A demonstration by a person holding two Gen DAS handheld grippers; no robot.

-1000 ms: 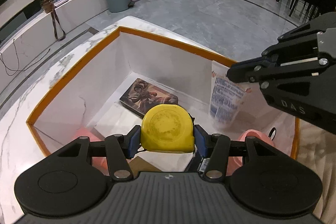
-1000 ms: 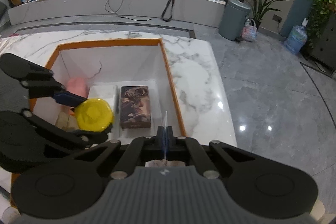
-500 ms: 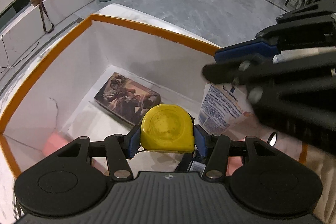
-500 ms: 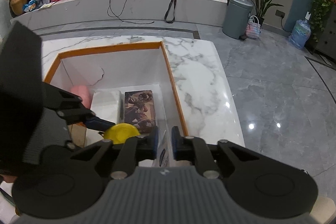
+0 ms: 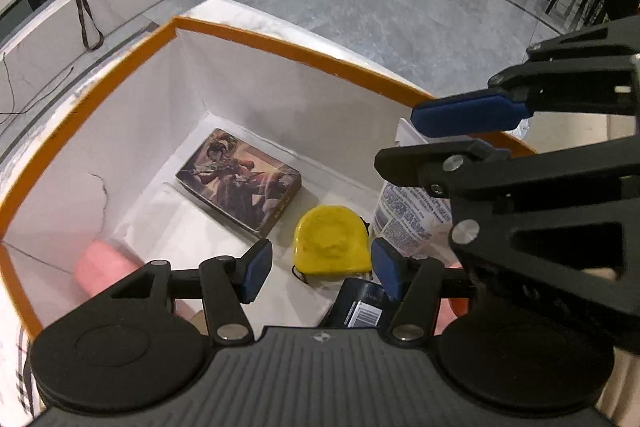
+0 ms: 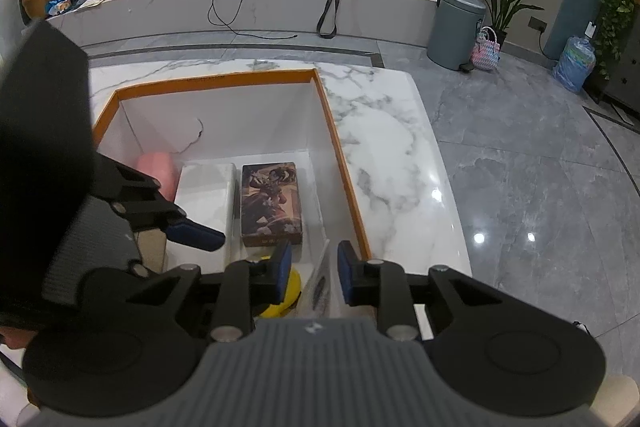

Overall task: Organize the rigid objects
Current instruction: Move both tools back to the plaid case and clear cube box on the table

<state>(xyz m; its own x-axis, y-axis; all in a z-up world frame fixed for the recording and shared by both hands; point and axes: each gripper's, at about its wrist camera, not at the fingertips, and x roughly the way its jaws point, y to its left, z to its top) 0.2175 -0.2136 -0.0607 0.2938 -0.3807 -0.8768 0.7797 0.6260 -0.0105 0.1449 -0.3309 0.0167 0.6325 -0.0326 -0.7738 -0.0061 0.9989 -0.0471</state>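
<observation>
A yellow tape measure [image 5: 329, 243] lies on the floor of the white box with an orange rim [image 5: 280, 47], beside a picture-printed box [image 5: 239, 180]. My left gripper [image 5: 320, 269] is open just above it, not touching. A white lotion tube [image 5: 408, 215] stands against the box's right wall; my right gripper [image 6: 313, 273] is open around its top edge [image 6: 322, 283]. In the right wrist view the tape measure [image 6: 280, 301] shows partly under the left finger, and the picture box [image 6: 270, 201] lies ahead.
The box also holds a pink roll [image 5: 100, 267], a flat white box [image 6: 206, 203] and a dark barcoded item [image 5: 360, 307]. It stands on a white marble table [image 6: 392, 167]. A grey bin [image 6: 456, 27] and grey floor lie beyond.
My left gripper opened and the tape measure dropped onto the box floor. My right gripper opened around the lotion tube, which now stands in the box.
</observation>
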